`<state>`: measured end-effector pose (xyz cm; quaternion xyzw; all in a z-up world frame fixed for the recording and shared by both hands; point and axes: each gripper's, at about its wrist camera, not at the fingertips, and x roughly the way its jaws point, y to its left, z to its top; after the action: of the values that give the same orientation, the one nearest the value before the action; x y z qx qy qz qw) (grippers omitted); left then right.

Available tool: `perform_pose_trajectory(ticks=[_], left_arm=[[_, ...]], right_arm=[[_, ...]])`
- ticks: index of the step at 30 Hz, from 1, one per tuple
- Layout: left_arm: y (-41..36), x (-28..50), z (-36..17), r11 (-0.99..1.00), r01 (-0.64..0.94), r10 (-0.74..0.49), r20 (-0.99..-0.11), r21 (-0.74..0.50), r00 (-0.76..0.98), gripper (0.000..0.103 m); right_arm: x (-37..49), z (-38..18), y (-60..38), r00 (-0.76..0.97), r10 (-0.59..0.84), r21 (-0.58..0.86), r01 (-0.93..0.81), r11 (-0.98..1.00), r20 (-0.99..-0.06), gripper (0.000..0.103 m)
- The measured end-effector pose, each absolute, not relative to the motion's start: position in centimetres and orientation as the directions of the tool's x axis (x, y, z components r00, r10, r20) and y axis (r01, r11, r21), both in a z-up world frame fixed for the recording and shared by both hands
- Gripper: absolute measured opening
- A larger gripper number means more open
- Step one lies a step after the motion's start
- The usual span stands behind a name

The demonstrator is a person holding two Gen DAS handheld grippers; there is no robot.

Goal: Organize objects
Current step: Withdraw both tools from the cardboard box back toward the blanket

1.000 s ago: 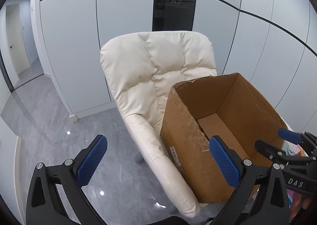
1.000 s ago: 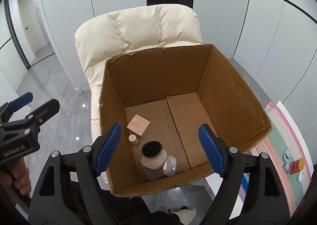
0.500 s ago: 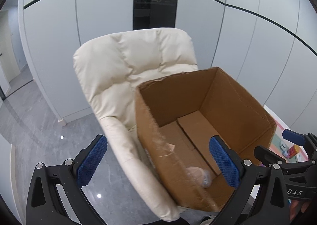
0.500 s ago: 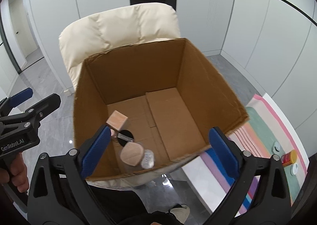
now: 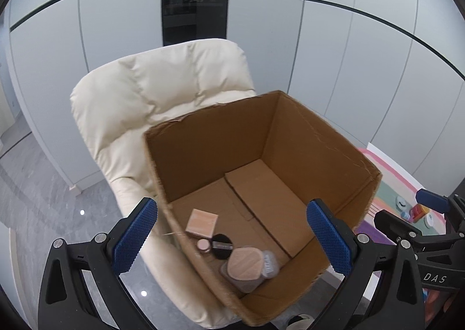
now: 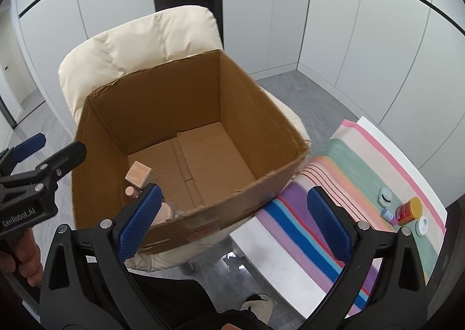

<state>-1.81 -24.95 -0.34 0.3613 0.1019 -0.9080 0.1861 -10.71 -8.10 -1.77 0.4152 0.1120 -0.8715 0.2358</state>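
Both grippers empty, jaws wide. L gripper point(image 5: 232, 238) hangs over the near-left corner of the open cardboard box point(image 5: 305, 138), which sits on the seat of a cream padded chair point(image 5: 162, 91). Box contents all bunched in that near-left corner: small peach square box point(image 5: 202, 221), small pink-capped jar point(image 5: 204, 245), black round item point(image 5: 221, 242) w/ a label strip, a peach rounded-square lid on a grey container point(image 5: 243, 266), clear plastic bottle point(image 5: 268, 261) touching it on the right. Rest of box floor bare cardboard flaps. R gripper point(image 6: 232, 219) is over the box's near-right rim, right finger out past the box above the striped cloth point(image 6: 334, 184) on a white table point(image 6: 261, 248) beside the chair. On the cloth's far-right end, well apart from the box: red bottle w/ yellow cap point(image 6: 409, 210), small blue item point(image 6: 387, 215), white round lid point(image 6: 386, 194), another white lid w/ green print point(image 6: 423, 224). In R view the left finger blocks most of the corner items; only the peach box and jar cap show.
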Motion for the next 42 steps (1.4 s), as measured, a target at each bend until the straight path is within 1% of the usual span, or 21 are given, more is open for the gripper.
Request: perform_pose_trajectory(ticks=[24, 42], left_arm=[[-18.5, -6.2, -0.8, -0.949, 0.307, -0.172, -0.707, -0.067, -0.686, 0.103], [-10.2, -9.7, -1.1, -0.985, 0.161, -0.068, -0.715, -0.062, -0.696, 0.103]], right_arm=[[-12.2, -2.5, -0.4, -0.562, -0.251, 0.014, 0.393, -0.920, -0.788, 0.102], [-12.6, -2.9, 8.4, -0.585, -0.168, 0.019, 0.251, -0.968, -0.794, 0.102]])
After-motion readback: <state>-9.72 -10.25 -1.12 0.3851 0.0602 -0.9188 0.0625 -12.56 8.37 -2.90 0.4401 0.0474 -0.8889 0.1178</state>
